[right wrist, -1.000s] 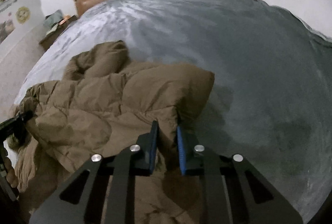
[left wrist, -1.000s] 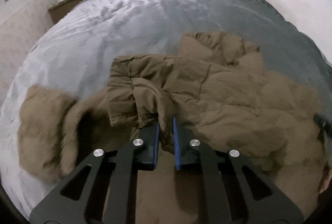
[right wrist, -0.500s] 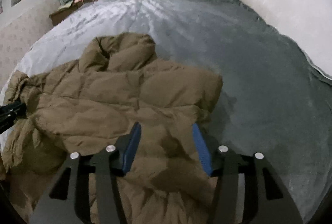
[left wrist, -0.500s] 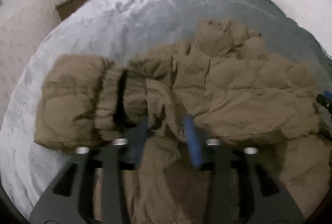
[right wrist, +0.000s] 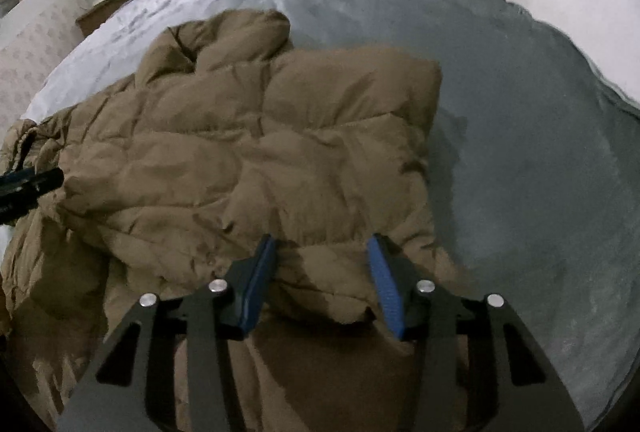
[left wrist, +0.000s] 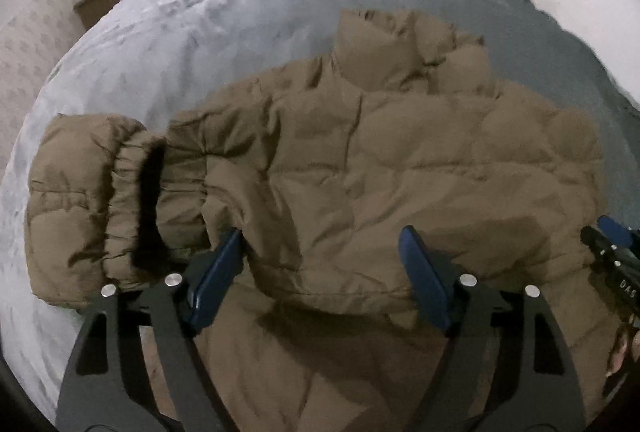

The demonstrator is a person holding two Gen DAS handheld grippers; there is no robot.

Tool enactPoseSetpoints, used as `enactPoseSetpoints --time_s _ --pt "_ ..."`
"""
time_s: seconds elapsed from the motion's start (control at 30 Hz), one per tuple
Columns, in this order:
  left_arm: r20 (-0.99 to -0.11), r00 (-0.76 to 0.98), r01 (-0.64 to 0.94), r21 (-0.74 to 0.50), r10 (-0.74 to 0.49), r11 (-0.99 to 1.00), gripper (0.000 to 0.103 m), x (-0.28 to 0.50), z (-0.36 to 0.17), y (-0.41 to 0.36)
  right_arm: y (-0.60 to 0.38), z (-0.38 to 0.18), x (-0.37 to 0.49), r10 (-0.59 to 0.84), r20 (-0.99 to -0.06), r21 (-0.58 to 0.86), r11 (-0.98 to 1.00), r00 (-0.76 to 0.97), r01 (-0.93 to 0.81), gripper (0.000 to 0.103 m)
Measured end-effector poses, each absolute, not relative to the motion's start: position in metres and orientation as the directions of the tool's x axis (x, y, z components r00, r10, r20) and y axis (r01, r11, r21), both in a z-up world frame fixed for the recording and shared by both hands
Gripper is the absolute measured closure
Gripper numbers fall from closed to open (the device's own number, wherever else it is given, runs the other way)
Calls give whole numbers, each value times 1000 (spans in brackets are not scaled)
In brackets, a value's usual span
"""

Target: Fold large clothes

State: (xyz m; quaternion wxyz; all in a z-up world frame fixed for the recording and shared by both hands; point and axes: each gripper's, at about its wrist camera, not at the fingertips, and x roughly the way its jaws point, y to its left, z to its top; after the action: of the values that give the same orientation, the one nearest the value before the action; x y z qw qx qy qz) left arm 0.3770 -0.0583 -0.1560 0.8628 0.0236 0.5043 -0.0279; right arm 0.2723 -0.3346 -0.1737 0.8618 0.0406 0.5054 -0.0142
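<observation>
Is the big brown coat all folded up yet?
Not yet. One fold looks done: the brown puffer coat lies doubled over on the grey bed cover. Right now nothing is gripped: the left gripper is opening, the right gripper closing, both over the folded edge. Left to do: the cuffed sleeve still sticks out sideways.

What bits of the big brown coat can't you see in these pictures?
- Puffer jacket bottom hem: both views, cut off by the lower edge and hidden behind the gripper frames.
- Second sleeve: neither view shows it clearly.
- Right gripper jaws closing: pad contact unclear.
</observation>
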Motion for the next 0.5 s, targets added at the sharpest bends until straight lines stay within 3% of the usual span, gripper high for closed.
enactPoseSetpoints --time_s 0.27,0.5 --pt "-897 442 81 24 -15 996 23 389 -184 -61 -330 -196 288 9 -902 41 997 432 66 54" --pt "-890 456 77 25 -13 997 23 384 -177 -60 -331 -193 281 7 -895 44 996 445 74 53"
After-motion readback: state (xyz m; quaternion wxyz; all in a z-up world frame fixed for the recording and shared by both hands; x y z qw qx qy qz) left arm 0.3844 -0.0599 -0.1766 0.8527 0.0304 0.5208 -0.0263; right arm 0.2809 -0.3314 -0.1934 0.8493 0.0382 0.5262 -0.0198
